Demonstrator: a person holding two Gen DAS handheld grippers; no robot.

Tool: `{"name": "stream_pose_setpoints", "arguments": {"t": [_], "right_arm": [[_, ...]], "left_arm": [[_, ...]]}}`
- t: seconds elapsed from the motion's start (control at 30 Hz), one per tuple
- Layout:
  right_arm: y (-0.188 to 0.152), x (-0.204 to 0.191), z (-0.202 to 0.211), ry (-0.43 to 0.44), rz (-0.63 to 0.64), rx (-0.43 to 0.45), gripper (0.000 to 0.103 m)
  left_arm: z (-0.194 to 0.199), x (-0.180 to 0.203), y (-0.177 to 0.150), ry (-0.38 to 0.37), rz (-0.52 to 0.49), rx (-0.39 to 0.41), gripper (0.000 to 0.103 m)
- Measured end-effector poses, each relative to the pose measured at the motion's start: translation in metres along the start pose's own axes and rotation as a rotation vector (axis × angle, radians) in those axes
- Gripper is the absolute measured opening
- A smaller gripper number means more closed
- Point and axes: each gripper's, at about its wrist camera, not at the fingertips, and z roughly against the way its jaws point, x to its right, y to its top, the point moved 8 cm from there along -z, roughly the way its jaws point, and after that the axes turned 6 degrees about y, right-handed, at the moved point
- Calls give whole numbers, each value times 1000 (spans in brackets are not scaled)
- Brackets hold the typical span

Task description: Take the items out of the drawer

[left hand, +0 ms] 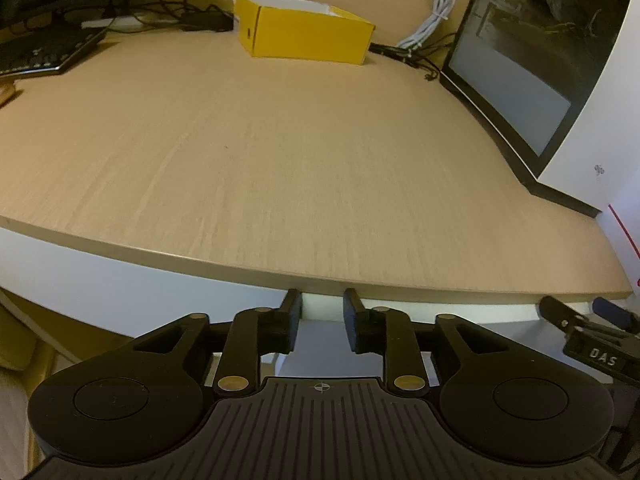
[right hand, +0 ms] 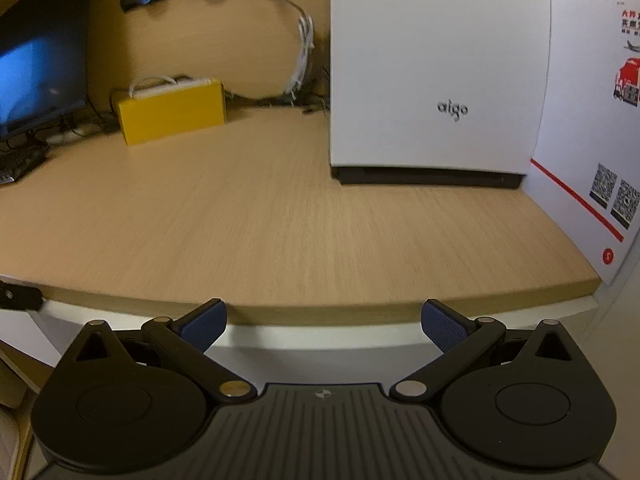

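Through my left wrist camera, my left gripper (left hand: 321, 312) sits just below the front edge of the desk (left hand: 280, 168), a pale board with fine straight wood grain and a thin squared lip. Its two black, blocky fingers stand a narrow gap apart with nothing between them, their tips level with the white panel under the desk's lip. I cannot tell whether that panel is the drawer front. At the far side of the desk lies a matte yellow box (left hand: 304, 36), rectangular, with white cables (left hand: 430, 20) coiled beside it. To the right of the box stands a glossy black-framed panel (left hand: 520, 64), and to the left a dark keyboard (left hand: 44, 50). My right gripper (left hand: 588, 332) shows at the desk's right corner.

Through my right wrist camera, my right gripper (right hand: 324, 322) hangs before the same desk (right hand: 260, 220) edge, fingers spread wide and empty; the pads (right hand: 206, 326) are blue with a fine ribbed texture. Beyond the desk's edge stands a smooth white case (right hand: 432, 72) marked "aigo" on a black base. Left of it is the yellow box (right hand: 172, 114), and farther left a dark monitor (right hand: 40, 60). A white printed carton (right hand: 592, 128) leans at the desk's right side.
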Motion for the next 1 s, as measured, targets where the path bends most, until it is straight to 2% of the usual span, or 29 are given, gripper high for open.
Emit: {"name": "stream_pose_setpoints", "arguments": {"t": [0.07, 0.1, 0.57, 0.73, 0.8, 0.83, 1.0], "right_arm": [[-3, 4, 0, -12, -15, -5, 103], [-4, 8, 1, -50, -28, 5, 103], [-2, 11, -2, -47, -23, -50, 103], [-8, 0, 2, -21, 13, -63, 103], [-17, -6, -1, -23, 44, -113, 102], [-24, -7, -2, 22, 10, -133, 102], [-19, -11, 16, 21, 28, -34, 101]], "left_arm": [[0, 3, 0, 6, -6, 1, 30], [0, 3, 0, 8, -8, 1, 31], [2, 1, -1, 4, -3, -26, 33], [2, 2, -2, 1, -11, -30, 33], [3, 2, -2, 0, -12, -31, 34], [2, 1, -1, -1, -10, -32, 34], [2, 2, -2, 2, -12, -28, 34]]}}
